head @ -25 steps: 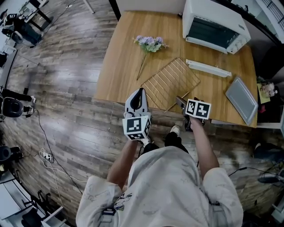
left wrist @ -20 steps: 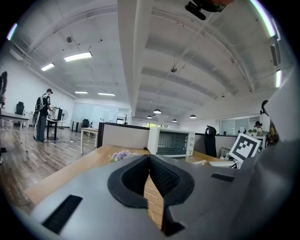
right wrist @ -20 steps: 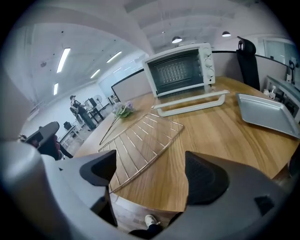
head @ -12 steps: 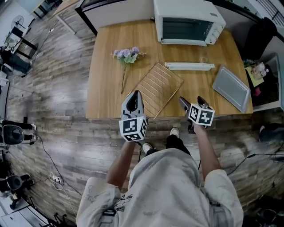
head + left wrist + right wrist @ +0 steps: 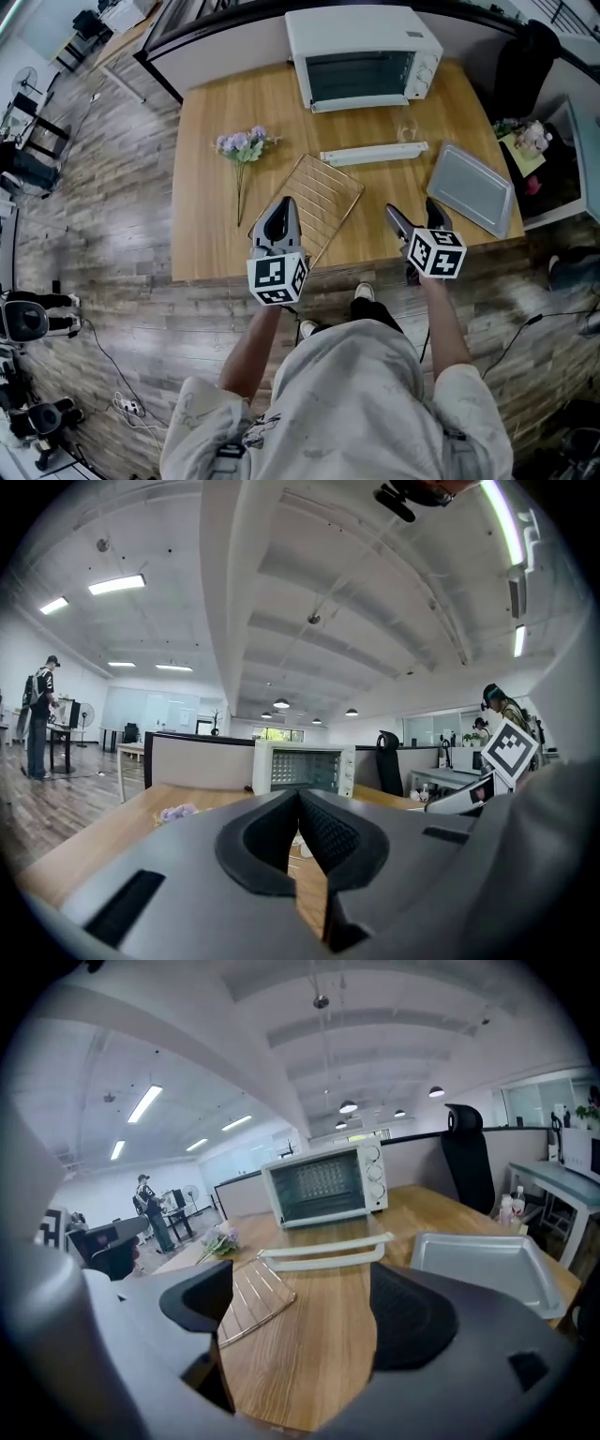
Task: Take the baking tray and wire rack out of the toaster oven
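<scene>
The white toaster oven [image 5: 364,54] stands at the back of the wooden table [image 5: 202,141], door closed; it also shows in the right gripper view [image 5: 326,1183] and left gripper view [image 5: 304,767]. The wire rack [image 5: 314,201] lies flat near the table's front, and the grey baking tray [image 5: 469,187] lies at the right edge, seen close in the right gripper view [image 5: 478,1262]. My left gripper [image 5: 280,213] hovers over the rack's front corner, shut and empty. My right gripper [image 5: 412,217] stands open over the front edge, between rack [image 5: 248,1297] and tray.
A bunch of purple flowers [image 5: 240,148] lies at the left of the table. A white bar-shaped part [image 5: 373,153] lies in front of the oven. A black chair [image 5: 522,56] and a side shelf with small items [image 5: 528,141] stand at the right. Wood floor surrounds the table.
The head view has swung so the table and oven sit lower and further left in frame. Both grippers stay near the table's front edge, the right one slightly raised.
</scene>
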Motion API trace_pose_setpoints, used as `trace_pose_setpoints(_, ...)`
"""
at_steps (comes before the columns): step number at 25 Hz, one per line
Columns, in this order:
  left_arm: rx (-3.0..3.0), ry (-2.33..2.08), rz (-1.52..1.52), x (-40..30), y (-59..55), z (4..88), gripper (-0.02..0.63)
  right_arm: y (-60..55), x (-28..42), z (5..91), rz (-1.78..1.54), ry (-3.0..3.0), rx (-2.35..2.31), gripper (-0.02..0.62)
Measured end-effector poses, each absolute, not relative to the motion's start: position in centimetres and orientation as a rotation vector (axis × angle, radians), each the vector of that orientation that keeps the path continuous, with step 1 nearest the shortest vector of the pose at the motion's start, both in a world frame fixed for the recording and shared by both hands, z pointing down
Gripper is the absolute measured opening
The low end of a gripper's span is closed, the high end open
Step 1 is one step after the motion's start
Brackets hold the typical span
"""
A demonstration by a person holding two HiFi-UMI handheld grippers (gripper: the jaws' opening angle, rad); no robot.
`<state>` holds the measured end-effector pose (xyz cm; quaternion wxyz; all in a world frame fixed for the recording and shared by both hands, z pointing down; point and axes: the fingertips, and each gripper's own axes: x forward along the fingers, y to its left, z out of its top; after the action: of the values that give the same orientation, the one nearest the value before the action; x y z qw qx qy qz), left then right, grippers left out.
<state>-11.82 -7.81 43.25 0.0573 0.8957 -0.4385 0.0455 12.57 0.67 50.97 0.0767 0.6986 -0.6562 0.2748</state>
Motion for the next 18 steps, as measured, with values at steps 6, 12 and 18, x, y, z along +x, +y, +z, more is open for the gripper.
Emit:
trace_pose_setpoints(6,2.752,-1.306,0.114,-8.8,-8.9,41.0,0.015,0.1,16.3,46.0,0.622,-2.016,2.171,0.463)
trace_pose_setpoints(12,2.784,-1.324,0.068,-6.1,-9.1,39.2,0.015,-0.2,19.0,42.3,0.427,-2.049,2.176,0.465)
trace_pose_setpoints(18,2.804,-1.367,0.048,-4.6,-9.3,38.4,0.015,-0.5,20.9,39.3,0.265,-2.076,2.207,0.463)
